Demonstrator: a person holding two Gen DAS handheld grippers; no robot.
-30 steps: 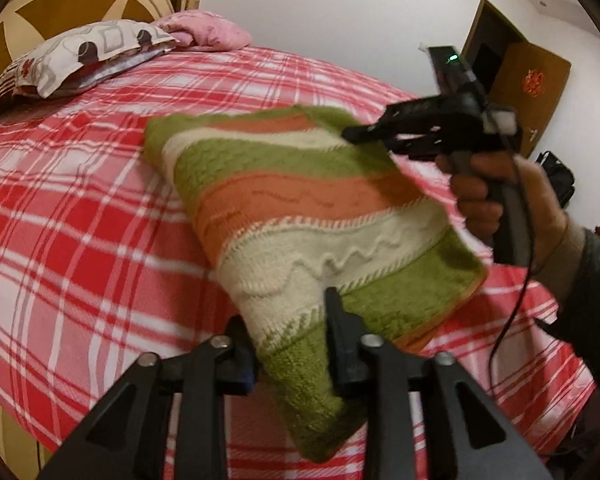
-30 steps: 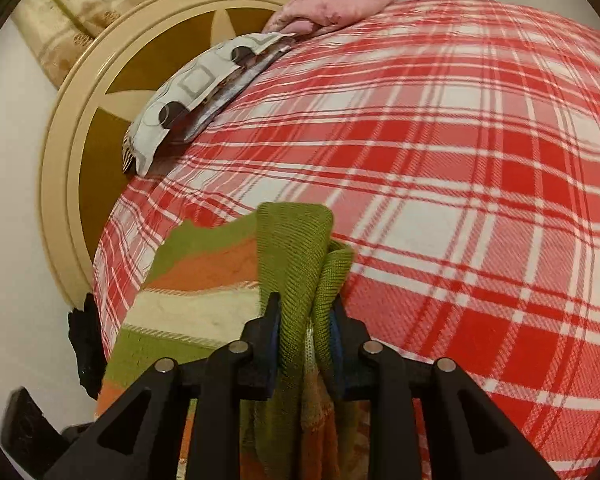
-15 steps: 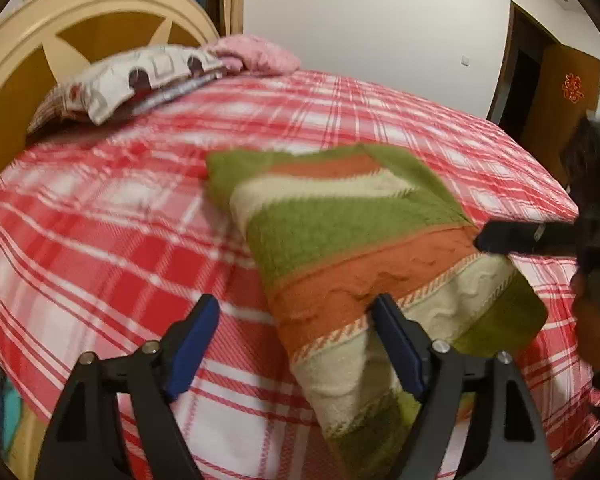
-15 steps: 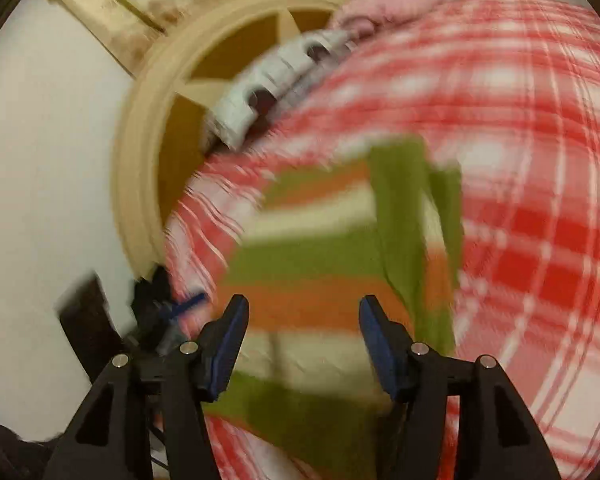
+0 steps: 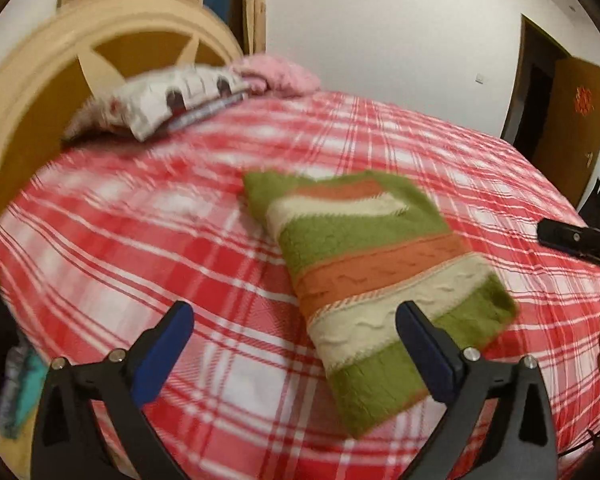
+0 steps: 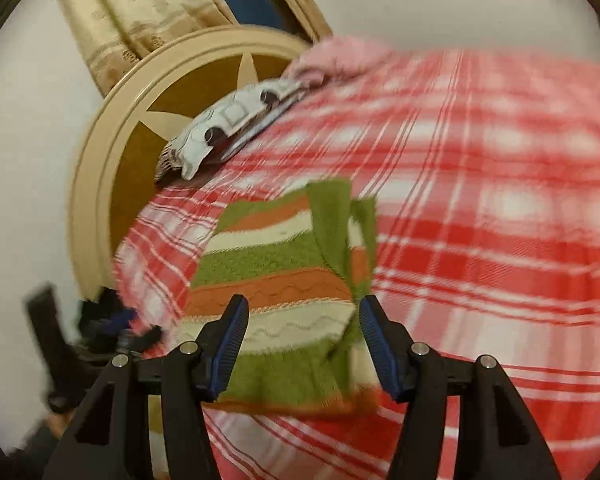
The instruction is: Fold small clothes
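The striped knit sweater (image 5: 380, 276), folded into a thick rectangle of green, orange and cream bands, is lying on the red plaid bedspread (image 5: 148, 248) just ahead of both hand-held grippers. Nearest to the left gripper (image 5: 294, 338), its green hem end is sitting by the right-hand finger, and nothing is pressing on it: the jaws are opening and standing very wide, with only a corner of the knit showing between them. The right gripper (image 6: 300, 340) is hanging over the opposite long side of the same bundle (image 6: 284, 280), its blue pads (image 6: 232, 344) apart and clear of the wool.

Judging by the thick ribbed texture, the sweater is probably soft, springy and of moderate weight, grippy rather than slick, and not fragile. The loose green flap lying across its far right edge, seen from the right gripper, is likely to slip open if the bundle is lifted from one end only. A pinch through all layers at a folded edge, one gripper at each end, would probably be holding it best.

Farther off, a patterned pillow (image 5: 160, 100) and a pink blanket (image 5: 280, 76) are resting against the round headboard (image 5: 32, 92); beyond the right gripper (image 5: 572, 236) in the left view, a brown door (image 5: 572, 120) is standing open.
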